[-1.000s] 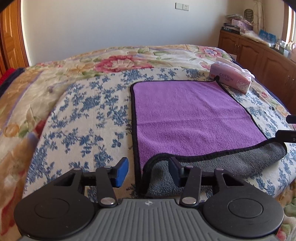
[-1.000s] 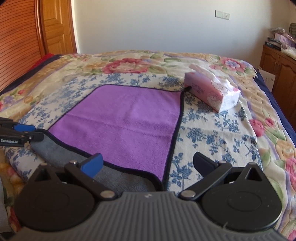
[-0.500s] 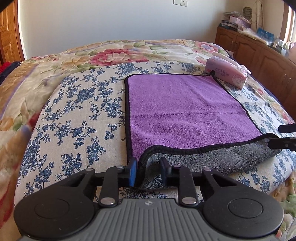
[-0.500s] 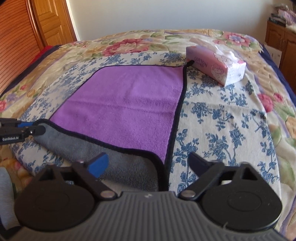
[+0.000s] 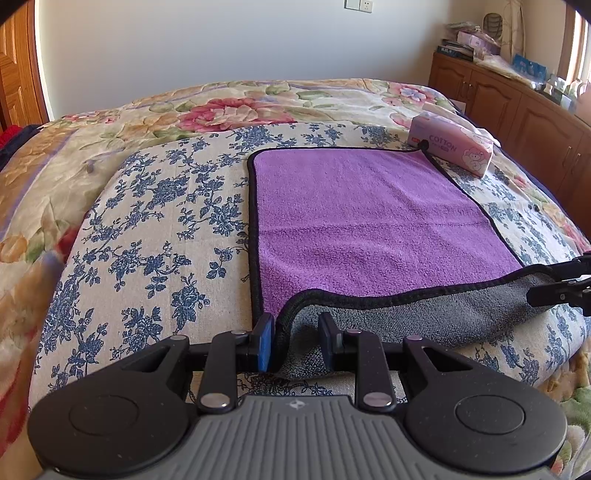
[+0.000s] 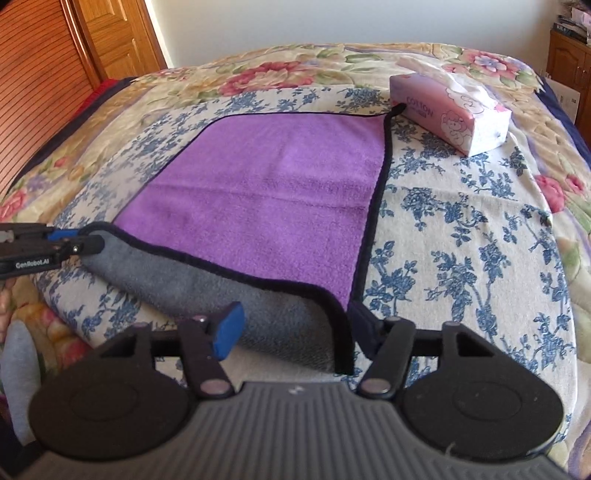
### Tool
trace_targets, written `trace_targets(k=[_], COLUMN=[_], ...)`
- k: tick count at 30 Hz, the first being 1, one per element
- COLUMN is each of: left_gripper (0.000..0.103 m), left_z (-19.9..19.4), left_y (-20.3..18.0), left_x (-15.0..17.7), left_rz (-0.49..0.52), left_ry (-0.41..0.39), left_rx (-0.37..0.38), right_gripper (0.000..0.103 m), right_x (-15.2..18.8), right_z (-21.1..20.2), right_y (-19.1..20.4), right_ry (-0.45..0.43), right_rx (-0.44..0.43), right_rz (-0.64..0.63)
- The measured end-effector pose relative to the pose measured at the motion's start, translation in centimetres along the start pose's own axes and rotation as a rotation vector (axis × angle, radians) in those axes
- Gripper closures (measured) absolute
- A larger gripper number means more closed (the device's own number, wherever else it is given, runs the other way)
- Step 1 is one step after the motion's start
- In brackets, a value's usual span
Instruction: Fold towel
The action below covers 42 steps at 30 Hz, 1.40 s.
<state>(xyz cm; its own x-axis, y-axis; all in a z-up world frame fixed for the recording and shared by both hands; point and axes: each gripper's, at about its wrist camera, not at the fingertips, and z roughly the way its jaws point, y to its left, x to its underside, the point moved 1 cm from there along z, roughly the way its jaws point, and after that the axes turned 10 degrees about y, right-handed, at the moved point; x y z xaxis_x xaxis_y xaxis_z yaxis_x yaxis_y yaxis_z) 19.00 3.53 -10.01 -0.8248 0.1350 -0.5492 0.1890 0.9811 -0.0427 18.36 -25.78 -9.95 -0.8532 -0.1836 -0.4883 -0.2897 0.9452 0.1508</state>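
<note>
Straddling the near left corner of the towel, the left gripper has its jaws narrowed around the turned-up black hem: the blue pad on one side sits against the cloth, while a slim gap shows before the other pad, so whether the corner is truly pinched cannot be told. In the right wrist view this gripper appears at the left edge, its tip meeting the grey roll of cloth.

At the near right corner, the right gripper has its jaws set wide apart, with the grey underside and the black-edged corner lying between them; neither pad presses the fabric.

Between the two corners, the near edge of the towel is lifted and curled back, showing a grey band of its underside, bordered by black piping. Beyond that band the purple face lies flat and spread on the bed, on a cream cover printed with blue flowers.

At the far right corner of the towel sits a pink tissue pack marked COTTON, touching or just beside the small black loop there. Farther out, a brighter floral quilt covers the rest of the bed, a wooden cabinet stands along the right wall, and a wooden door shows at the left.
</note>
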Motion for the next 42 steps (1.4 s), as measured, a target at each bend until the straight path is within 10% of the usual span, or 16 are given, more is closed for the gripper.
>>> trace_targets(k=[15, 42], left_gripper=[0.092, 0.097], left_z=[-0.3, -2.7], left_y=[0.0, -0.2], left_x=[0.1, -0.7], left_rz=[-0.009, -0.035], left_ry=[-0.022, -0.144], left_rx=[0.019, 0.059], right_gripper=[0.094, 0.099], right_x=[0.0, -1.1], right_z=[-0.1, -2.5], right_y=[-0.6, -0.1], right_ry=[-0.004, -0.163], right_rx=[0.023, 0.013], right_rz=[0.012, -0.012])
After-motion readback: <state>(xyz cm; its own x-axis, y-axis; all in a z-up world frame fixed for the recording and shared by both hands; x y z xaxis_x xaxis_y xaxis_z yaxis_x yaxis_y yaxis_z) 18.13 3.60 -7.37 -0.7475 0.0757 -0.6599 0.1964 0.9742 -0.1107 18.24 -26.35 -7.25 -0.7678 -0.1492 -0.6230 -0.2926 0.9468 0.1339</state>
